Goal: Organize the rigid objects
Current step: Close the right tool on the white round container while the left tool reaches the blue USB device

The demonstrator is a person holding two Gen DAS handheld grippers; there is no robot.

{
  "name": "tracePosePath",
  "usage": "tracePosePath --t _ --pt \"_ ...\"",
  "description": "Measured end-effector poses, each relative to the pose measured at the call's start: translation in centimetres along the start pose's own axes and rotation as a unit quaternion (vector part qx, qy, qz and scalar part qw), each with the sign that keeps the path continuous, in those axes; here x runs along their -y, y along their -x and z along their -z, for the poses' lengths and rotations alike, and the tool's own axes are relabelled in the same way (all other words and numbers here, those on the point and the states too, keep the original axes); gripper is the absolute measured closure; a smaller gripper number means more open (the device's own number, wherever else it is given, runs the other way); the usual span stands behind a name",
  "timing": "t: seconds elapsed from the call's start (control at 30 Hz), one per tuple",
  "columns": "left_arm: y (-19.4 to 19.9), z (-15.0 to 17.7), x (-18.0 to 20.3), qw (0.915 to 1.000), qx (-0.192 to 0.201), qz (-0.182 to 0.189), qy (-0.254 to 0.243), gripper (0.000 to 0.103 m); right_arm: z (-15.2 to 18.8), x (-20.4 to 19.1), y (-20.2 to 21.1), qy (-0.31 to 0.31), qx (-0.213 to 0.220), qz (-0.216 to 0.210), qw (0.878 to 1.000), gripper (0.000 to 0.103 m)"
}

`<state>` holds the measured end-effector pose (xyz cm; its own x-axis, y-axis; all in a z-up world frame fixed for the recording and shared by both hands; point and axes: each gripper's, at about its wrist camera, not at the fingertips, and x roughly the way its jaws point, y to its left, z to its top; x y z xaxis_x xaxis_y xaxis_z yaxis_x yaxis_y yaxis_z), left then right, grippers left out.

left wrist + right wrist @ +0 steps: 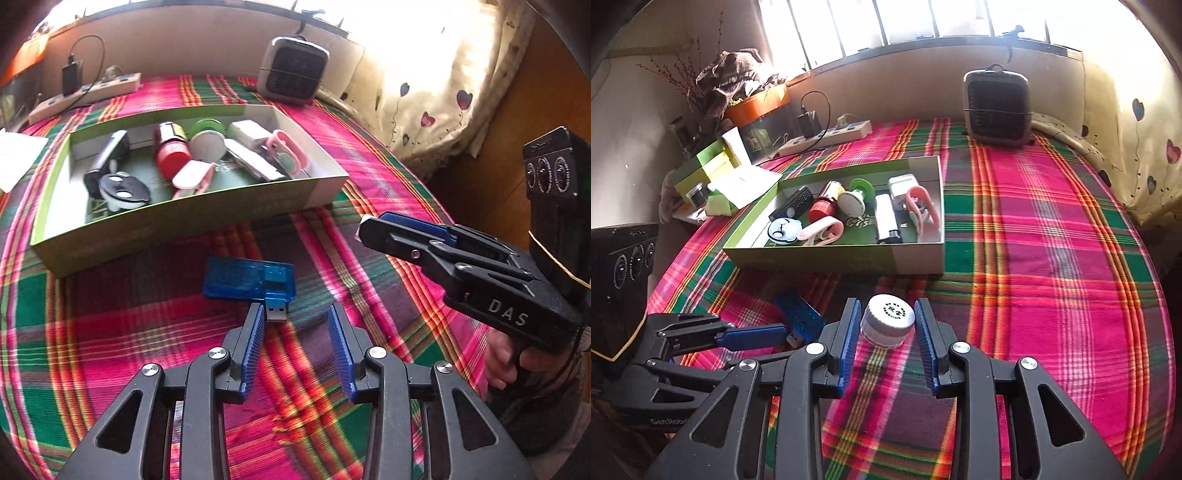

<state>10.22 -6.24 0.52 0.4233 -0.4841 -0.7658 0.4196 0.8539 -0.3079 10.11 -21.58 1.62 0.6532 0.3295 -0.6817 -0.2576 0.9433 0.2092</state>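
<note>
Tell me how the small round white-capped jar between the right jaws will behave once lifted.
The small round white-capped jar looks rigid, so it probably won't deform. Its curved wall meets flat pads, so it may twist or slip. Laid on its side in the green cardboard box, it would likely roll.

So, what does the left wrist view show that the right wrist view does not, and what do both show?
Only the left wrist view shows the blue USB stick's whole body, lying flat just ahead of the open left gripper.

Only the right wrist view shows the small white jar held in the right gripper, and the clutter by the wall.

Both show the green box of items, the plaid cloth, the heater and the power strip.
</note>
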Motion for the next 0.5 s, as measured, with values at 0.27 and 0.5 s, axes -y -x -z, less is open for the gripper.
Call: tracePosePath --t 0.27,0.5 --pt "-1.6 -1.3 1.5 0.9999 -0.007 0.013 -0.005 0.068 0.3 2.2 1.1 -0.021 0.007 0.009 1.0 0.072" --pt "-1.7 -2.1 2.1 0.9996 -0.003 0.007 -0.027 0.068 0.5 3.0 1.4 -0.029 0.009 0.01 0.999 0.072"
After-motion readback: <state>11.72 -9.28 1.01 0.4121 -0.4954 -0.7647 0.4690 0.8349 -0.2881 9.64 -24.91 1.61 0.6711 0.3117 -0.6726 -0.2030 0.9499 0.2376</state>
